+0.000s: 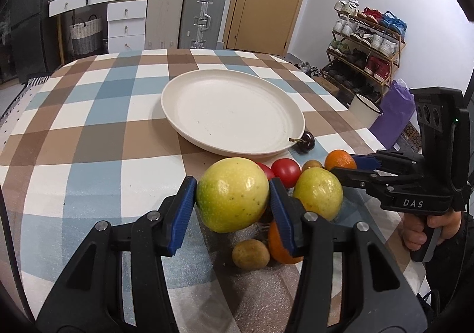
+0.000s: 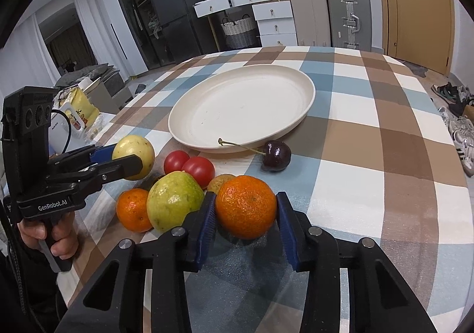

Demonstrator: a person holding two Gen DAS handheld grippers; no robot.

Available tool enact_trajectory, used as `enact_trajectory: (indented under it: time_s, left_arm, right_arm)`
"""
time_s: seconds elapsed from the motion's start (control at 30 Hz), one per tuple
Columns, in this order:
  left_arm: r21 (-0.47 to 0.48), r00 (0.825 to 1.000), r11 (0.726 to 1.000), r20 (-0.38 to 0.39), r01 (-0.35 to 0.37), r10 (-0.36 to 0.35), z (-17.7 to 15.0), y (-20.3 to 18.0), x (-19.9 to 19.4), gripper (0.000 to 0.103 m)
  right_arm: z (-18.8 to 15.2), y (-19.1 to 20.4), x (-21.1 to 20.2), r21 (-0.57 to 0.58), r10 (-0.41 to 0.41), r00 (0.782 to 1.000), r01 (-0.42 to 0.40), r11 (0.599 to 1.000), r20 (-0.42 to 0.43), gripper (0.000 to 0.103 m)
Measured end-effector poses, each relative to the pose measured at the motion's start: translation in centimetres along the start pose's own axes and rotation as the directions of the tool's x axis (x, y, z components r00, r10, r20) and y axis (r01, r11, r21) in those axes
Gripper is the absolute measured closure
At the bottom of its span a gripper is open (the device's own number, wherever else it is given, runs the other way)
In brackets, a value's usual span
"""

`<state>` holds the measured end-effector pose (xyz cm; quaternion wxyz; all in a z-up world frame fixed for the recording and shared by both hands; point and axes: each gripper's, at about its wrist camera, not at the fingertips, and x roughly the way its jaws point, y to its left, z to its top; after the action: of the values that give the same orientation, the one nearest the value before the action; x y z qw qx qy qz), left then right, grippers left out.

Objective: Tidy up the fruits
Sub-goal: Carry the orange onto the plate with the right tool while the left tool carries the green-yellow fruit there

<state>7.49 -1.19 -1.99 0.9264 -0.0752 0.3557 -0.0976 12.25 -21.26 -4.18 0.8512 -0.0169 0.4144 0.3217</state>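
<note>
My left gripper (image 1: 232, 198) is shut on a yellow-green apple (image 1: 232, 193), held just above the tablecloth; it also shows in the right wrist view (image 2: 134, 156). My right gripper (image 2: 246, 216) is shut on an orange (image 2: 246, 205). An empty cream plate (image 1: 207, 87) sits mid-table, also in the right wrist view (image 2: 207, 137). A dark cherry (image 2: 276, 155) lies at the plate's near rim. A second yellow-green apple (image 2: 173, 202), two red tomatoes (image 2: 200, 170), another orange (image 2: 133, 208) and a brown kiwi (image 1: 250, 254) cluster near the grippers.
The table has a checked cloth (image 2: 370, 155); its right edge is near a shoe rack (image 1: 367, 42). Suitcases (image 1: 201, 16) and white drawers (image 1: 126, 22) stand beyond the far edge. A yellow bag (image 2: 80, 110) lies off the left edge.
</note>
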Motion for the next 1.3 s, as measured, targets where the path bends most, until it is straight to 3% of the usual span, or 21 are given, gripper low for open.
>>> enact_trajectory:
  time_s: [0.57, 1.3]
  left_arm:
    - [0.002, 0.996, 0.998, 0.063, -0.058, 0.058, 1.0, 0.0, -1.3, 0.055]
    - [0.01, 0.99, 0.996, 0.113, -0.086, 0.085, 5.4, 0.5, -0.4, 0.055]
  right_arm:
    - [1.6, 0.8, -1.9, -0.032, -0.038, 0.995, 0.041, 0.999, 0.09, 0.062]
    - [6.4, 2.5, -1.2, -0.095, -0.044, 0.986, 0.06, 0.994, 0.163, 0.062]
